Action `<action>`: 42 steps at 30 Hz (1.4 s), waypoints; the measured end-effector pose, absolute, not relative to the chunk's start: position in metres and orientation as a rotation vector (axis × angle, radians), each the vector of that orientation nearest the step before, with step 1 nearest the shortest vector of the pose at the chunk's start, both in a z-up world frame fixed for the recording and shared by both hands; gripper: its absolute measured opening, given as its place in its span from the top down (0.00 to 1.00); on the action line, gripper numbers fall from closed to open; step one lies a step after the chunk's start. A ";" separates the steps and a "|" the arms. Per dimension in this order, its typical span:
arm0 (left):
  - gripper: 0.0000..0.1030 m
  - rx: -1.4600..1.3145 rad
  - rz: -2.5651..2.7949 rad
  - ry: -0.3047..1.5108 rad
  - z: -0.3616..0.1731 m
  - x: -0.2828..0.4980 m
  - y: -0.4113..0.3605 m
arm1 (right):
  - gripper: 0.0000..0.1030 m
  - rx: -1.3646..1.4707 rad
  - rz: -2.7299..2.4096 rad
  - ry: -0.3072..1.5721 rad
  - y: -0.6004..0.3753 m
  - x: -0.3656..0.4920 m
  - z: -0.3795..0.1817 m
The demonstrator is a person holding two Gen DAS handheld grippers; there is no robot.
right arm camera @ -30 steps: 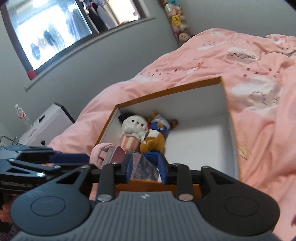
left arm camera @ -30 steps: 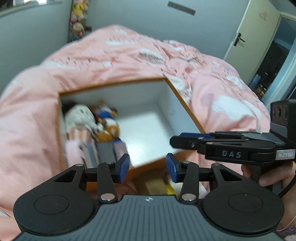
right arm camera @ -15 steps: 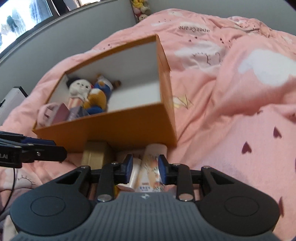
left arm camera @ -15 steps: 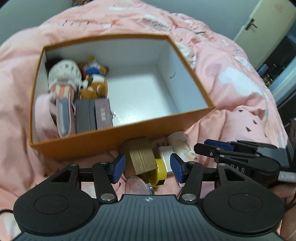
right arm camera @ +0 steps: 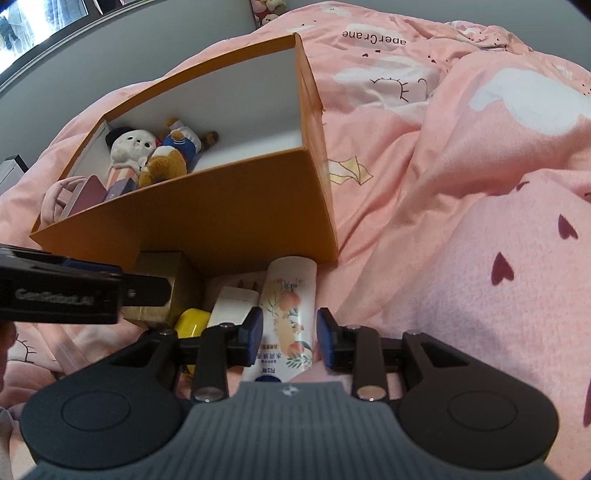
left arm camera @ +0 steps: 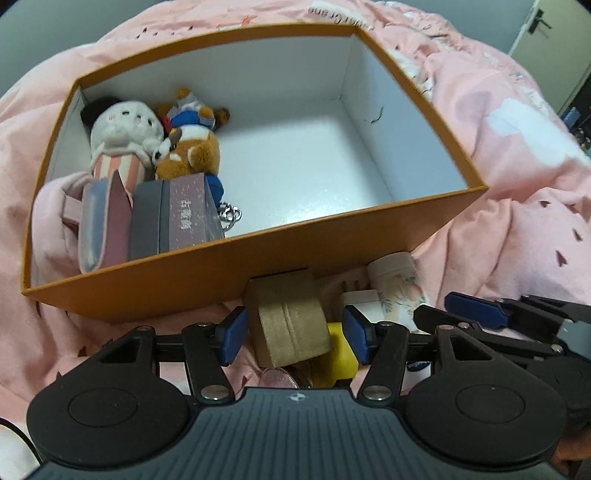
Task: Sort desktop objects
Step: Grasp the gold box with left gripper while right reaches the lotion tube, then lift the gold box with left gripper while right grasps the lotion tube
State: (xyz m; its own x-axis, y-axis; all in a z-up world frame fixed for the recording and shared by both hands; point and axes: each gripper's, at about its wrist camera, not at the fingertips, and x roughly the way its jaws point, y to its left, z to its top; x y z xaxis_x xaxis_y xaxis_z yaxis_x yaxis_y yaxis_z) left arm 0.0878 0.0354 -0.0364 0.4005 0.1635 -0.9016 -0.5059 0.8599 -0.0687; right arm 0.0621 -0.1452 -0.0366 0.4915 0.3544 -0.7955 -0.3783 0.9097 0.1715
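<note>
An orange box [left arm camera: 258, 266] with a white inside lies on a pink quilt. It holds a white plush [left arm camera: 122, 129], a brown plush [left arm camera: 192, 151] and some small cases [left arm camera: 184, 214] on its left side. Loose items lie in front of it: a gold box [left arm camera: 291, 325], a yellow piece [left arm camera: 341, 350], a white plug [right arm camera: 234, 301] and a peach-printed tube [right arm camera: 291, 295]. My left gripper [left arm camera: 293, 339] straddles the gold box with its jaws opening; a gap shows at each pad. My right gripper [right arm camera: 290, 334] stands open around the tube without pressing on it.
The pink quilt [right arm camera: 461, 184] bulges in folds to the right of the box. A round pinkish metal disc [left arm camera: 280, 378] lies beneath the gold box, by my left gripper. The two grippers are close side by side. A door [left arm camera: 546, 33] is at the far right.
Both grippers have come down and tilted from above the orange box to the loose items in front of it. The left jaws have widened; the right jaws have kept their width.
</note>
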 end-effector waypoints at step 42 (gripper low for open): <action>0.48 -0.515 0.449 1.062 -0.057 0.057 0.065 | 0.74 0.078 0.634 1.048 -0.139 0.058 -0.041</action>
State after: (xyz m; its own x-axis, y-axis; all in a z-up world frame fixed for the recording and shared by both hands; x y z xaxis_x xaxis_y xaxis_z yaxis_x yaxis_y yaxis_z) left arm 0.0569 0.0653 -0.0575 0.4187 0.0994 -0.9026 -0.5779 0.7959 -0.1804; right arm 0.0580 -0.1392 -0.0407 0.3389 0.5227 -0.7823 -0.4506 0.8201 0.3527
